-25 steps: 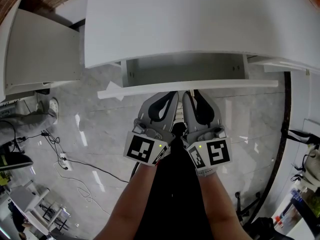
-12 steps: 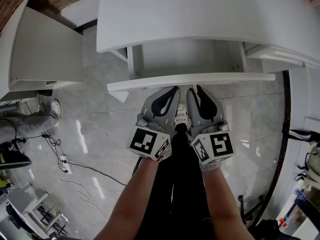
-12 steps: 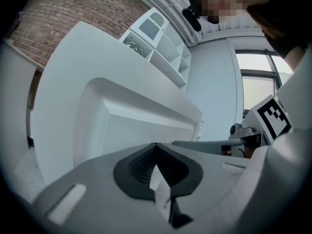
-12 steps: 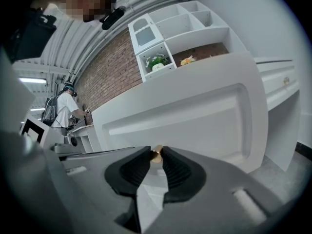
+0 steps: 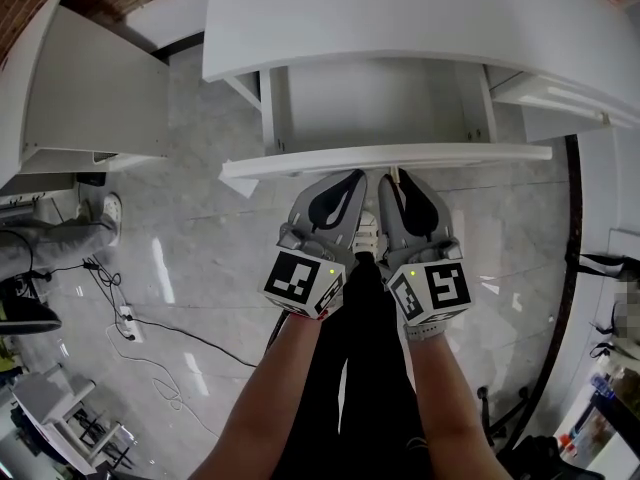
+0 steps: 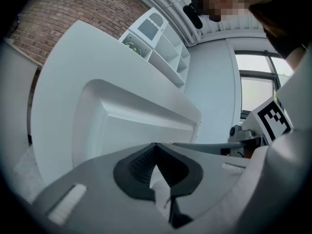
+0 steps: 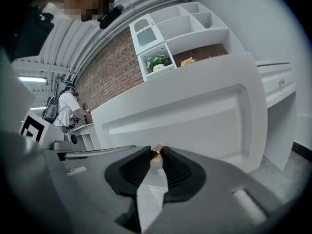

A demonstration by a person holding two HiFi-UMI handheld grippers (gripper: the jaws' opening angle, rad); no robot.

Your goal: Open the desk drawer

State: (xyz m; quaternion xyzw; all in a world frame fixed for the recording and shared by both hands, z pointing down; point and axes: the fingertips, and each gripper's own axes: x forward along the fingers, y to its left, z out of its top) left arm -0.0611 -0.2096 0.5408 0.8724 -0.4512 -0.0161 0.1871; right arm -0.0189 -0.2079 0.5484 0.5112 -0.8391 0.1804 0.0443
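The white desk (image 5: 400, 18) fills the top of the head view, and its drawer (image 5: 380, 103) stands pulled out, with the drawer front (image 5: 450, 154) nearest me. My right gripper (image 5: 392, 176) is shut on the small brass knob (image 7: 156, 154) of the drawer front (image 7: 195, 111); the right gripper (image 7: 156, 152) view shows the knob pinched between the dark pads. My left gripper (image 5: 352, 176) sits close beside it, against the front's lower edge. Its tips (image 6: 156, 145) meet with nothing between them, and the drawer front (image 6: 126, 126) rises just ahead.
A second white desk (image 5: 90, 88) stands at the left. Cables and a power strip (image 5: 130, 323) lie on the grey marble floor. My legs in black trousers (image 5: 360, 368) are below the grippers. A white shelf unit (image 7: 180, 33) and a distant person (image 7: 66, 108) show behind.
The drawer has slid farther out of the desk toward me, showing more of its inside. Both grippers stayed side by side at its front and came back with it.
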